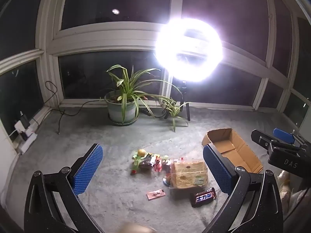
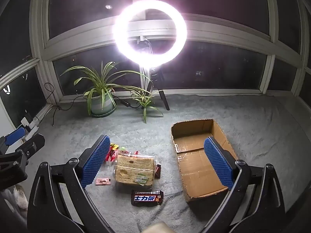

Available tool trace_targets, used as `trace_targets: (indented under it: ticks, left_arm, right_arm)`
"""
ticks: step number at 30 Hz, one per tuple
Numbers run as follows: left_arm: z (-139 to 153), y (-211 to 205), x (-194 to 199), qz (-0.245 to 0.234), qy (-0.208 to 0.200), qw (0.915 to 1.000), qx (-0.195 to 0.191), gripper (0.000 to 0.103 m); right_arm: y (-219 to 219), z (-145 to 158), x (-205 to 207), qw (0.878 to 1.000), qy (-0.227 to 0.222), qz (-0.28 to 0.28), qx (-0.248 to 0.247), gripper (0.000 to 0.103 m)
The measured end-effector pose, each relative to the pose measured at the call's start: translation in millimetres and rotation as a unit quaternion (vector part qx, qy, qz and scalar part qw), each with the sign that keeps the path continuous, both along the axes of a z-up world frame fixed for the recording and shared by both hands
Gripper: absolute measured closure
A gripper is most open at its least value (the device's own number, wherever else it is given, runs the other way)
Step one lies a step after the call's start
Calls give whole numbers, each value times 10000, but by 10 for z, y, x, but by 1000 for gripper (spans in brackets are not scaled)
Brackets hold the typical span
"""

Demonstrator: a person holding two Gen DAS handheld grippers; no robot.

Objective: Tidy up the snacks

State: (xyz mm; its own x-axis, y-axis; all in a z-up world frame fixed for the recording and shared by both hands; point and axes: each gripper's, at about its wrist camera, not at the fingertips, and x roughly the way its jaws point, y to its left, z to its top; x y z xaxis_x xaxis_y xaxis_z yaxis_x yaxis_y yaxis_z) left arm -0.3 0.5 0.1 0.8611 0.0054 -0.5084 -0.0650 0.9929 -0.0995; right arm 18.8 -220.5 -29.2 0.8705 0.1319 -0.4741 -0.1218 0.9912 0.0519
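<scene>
Brown bar (image 2: 147,197) reads "士力架"; both grippers' (image 1: 153,167) (image 2: 156,161) jaws gape, grasping nothing.

Home sunroom: carpet (image 2: 252,116), potted plant (image 2: 101,97), windows (image 2: 213,68).

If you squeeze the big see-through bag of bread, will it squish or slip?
The clear plastic bag of sliced bread probably squishes: soft slices show through. Its glossy wrap may slip and crinkle. It's likely light for its size.
</scene>
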Motion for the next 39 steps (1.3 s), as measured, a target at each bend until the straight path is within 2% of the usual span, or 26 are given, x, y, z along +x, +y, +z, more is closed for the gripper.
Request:
trace_targets:
  ticks: [7, 11, 39]
  left_arm:
    - [-17, 40, -79, -31, -44, 9999, -103, 1]
    - [-112, -6, 11, 23, 31, 10000, -61, 1]
    - [-24, -11, 12, -60, 40, 9999, -94, 1]
  right_arm:
    - [26, -4, 7, 10000, 46, 5, -48, 4]
    - [37, -6, 24, 9999, 63, 6, -85, 4]
    - [61, 14, 21, 9998, 32, 51, -166, 4]
